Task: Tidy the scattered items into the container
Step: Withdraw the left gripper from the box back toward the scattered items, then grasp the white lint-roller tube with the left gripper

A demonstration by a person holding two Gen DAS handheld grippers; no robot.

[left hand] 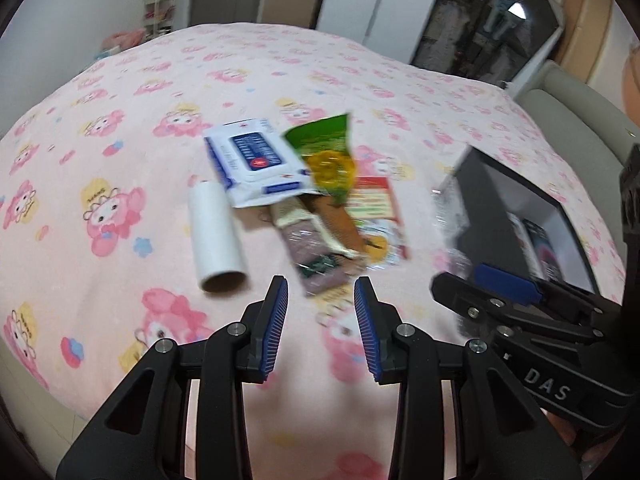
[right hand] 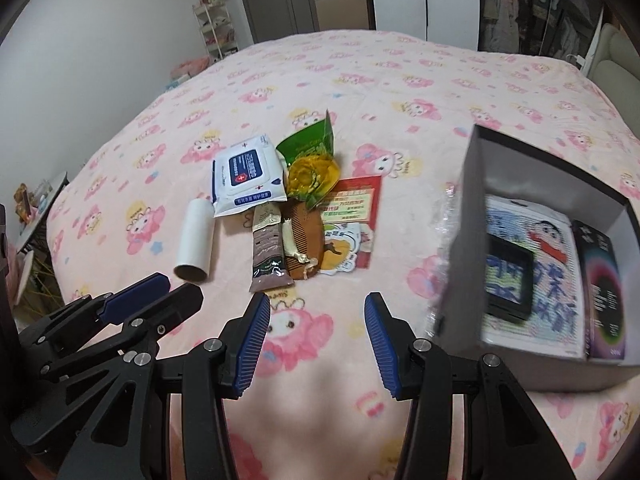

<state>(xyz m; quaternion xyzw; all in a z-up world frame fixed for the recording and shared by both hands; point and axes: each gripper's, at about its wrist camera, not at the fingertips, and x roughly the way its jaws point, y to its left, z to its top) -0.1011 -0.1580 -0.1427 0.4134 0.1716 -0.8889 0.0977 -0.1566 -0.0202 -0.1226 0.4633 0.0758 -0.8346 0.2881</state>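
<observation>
The pile [right hand: 296, 216] is lying on the bed [right hand: 360, 80], left of the box [right hand: 460, 240]. The packets are looking light, soft and slippery; the roll [right hand: 194, 240], left of the pile, is stiffer, so I would grip its middle. Left claw [left hand: 321, 304] and right claw [right hand: 317, 320] are hovering open, empty, above pink bedding.

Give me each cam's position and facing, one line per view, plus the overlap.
Left wrist: on the left gripper, angled down at the pink bedspread and item pile; its open jaws and the right gripper show.
Right wrist: on the right gripper, angled down likewise; its open jaws and the left gripper show.
Shared: wipes pack, white roll, box.
</observation>
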